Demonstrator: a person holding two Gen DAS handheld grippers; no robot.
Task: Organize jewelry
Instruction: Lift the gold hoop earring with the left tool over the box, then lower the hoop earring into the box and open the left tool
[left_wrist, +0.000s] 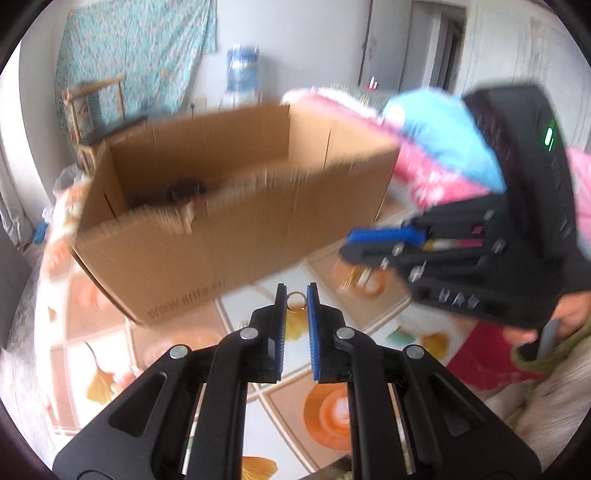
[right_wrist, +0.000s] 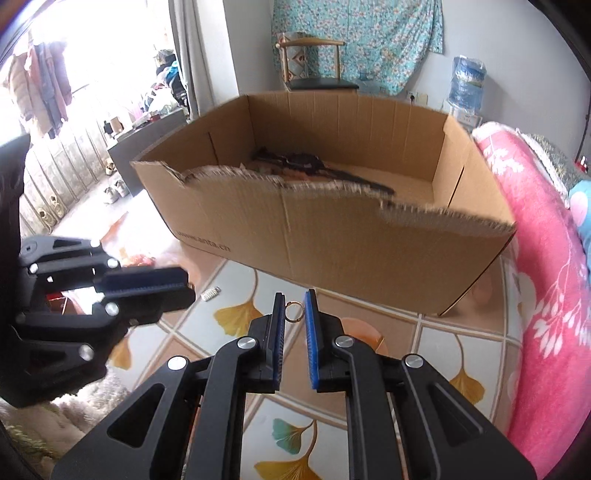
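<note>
Blue-padded left gripper (left_wrist: 296, 301) nearly closed, pinching small gold ring (left_wrist: 296, 300) between fingertips. Right gripper (right_wrist: 294, 308) likewise narrowed on second gold ring (right_wrist: 294, 312). Both held above ginkgo-leaf tablecloth (right_wrist: 454, 339). Torn cardboard box (right_wrist: 332, 229) just beyond, dark item inside. Pink floral blanket (right_wrist: 546, 266) beside box.

Left wrist view is motion-blurred: I can't read the print on the cardboard box (left_wrist: 229, 206), and the dark thing inside (left_wrist: 183, 192) is unidentifiable. Right gripper (left_wrist: 354, 247) at right of frame is smeared, so I can't tell its jaw state there. In the right wrist view, the left gripper (right_wrist: 147, 286) is cut by the left edge.
</note>
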